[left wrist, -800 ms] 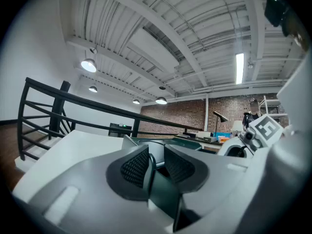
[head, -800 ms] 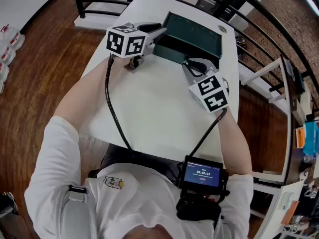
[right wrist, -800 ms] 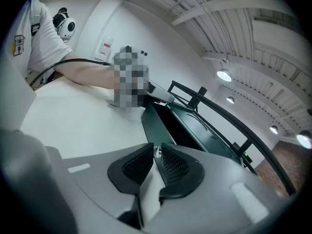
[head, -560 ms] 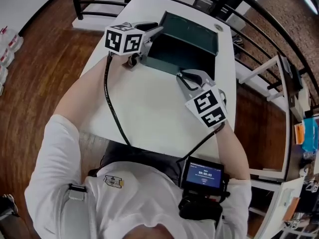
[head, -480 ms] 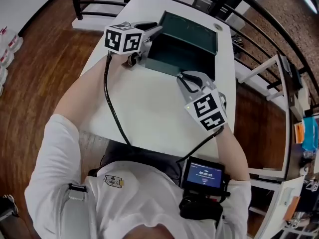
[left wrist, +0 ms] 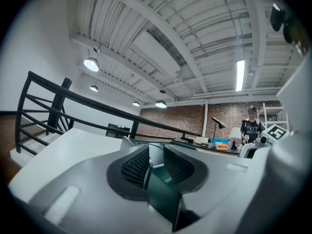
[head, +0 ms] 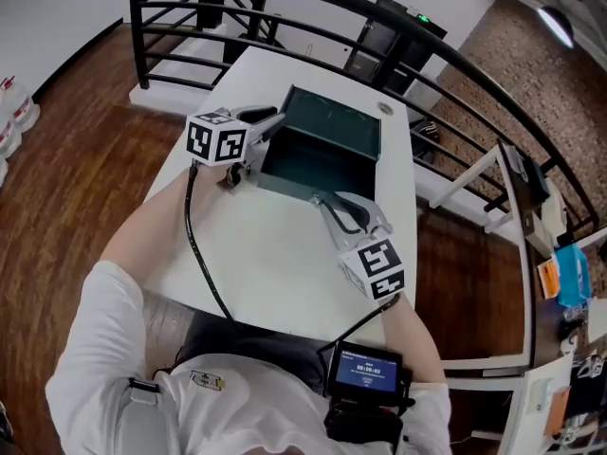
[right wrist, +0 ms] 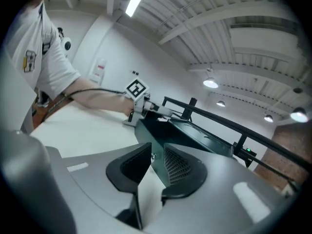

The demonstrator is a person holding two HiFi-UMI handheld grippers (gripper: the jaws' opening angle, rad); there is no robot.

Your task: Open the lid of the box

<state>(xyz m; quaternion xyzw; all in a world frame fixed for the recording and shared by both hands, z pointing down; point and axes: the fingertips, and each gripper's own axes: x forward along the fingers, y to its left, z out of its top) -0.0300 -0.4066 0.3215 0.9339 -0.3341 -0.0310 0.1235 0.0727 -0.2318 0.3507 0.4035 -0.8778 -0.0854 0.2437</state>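
Head view: white table (head: 256, 254); green box (head: 308, 173) at far middle, lid (head: 334, 123) already tipped back. Left tongs (head: 273, 120) pinch box's left wall, right tongs (head: 324, 202) pinch its front-right corner. Keep 2 grips steady; let go gently, no dragging.

Box (head: 327, 131): dark green | table (head: 275, 254): white | left gripper (head: 273, 119), right gripper (head: 322, 203): grey, cubes with black-and-white square markers | floor (head: 85, 131): brown wood grain | railing (head: 285, 8): black | shirt (head: 237, 406): white | far wall (left wrist: 170, 118): red-brown brick.
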